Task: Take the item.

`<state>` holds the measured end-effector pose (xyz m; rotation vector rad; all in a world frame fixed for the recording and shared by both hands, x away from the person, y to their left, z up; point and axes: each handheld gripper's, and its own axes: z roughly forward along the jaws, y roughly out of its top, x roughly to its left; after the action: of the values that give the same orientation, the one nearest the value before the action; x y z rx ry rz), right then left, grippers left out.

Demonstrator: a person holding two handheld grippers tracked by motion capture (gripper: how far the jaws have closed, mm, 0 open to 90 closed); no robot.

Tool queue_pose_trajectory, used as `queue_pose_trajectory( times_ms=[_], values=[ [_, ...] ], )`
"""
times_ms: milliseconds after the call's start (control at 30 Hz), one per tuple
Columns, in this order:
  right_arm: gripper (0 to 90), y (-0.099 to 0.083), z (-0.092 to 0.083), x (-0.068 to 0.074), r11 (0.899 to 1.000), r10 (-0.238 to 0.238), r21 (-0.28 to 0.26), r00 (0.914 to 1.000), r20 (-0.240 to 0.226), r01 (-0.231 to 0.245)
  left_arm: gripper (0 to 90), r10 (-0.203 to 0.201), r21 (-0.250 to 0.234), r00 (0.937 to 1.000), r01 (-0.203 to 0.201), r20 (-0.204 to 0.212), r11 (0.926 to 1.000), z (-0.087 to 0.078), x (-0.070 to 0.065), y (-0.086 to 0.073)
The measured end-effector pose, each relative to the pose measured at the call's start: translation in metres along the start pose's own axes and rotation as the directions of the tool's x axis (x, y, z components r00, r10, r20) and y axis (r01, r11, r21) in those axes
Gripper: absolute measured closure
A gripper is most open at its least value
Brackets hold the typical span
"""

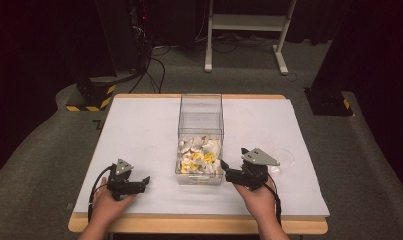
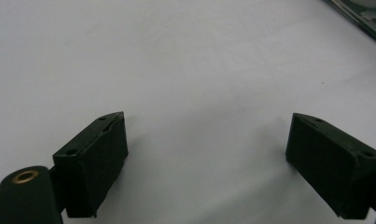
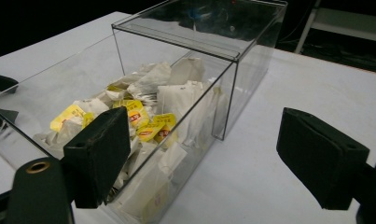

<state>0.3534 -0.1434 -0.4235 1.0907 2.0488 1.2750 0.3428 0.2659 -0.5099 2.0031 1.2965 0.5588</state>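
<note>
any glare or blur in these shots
High view: room dark, table evenly lit. Right gripper view: reflections glaze the clear box lid, the tea bags stay readable. Left gripper view: soft overall, faint shadows under the left gripper.

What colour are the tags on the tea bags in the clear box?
Yellow tags, clearest in the right gripper view.

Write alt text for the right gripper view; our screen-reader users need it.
A clear plastic box on a white table holds a heap of tea bags with yellow tags. The right gripper has its two black jaws wide open, the box's near corner between them.
</note>
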Motion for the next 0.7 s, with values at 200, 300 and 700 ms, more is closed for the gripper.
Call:
queue_pose_trajectory(
  times_ms=[200,300,700],
  values=[
    [19.9,0.004,0.005,0.007,1.0,-0.015,0.005,0.9995,-0.028,0.015,12.9,0.0,-0.001,1.0,0.0,-0.001,1.0,0.0,0.0,0.0],
    [21.5,0.005,0.009,0.012,1.0,-0.024,0.006,0.9985,-0.049,0.024,12.9,0.0,0.0,1.0,0.0,0.0,1.0,0.0,0.0,0.0],
    [25.8,0.013,0.019,0.026,0.998,-0.057,0.009,0.9939,-0.095,0.058,12.9,0.0,0.0,1.0,0.0,-0.001,1.0,0.0,0.0,0.0]
  ],
)
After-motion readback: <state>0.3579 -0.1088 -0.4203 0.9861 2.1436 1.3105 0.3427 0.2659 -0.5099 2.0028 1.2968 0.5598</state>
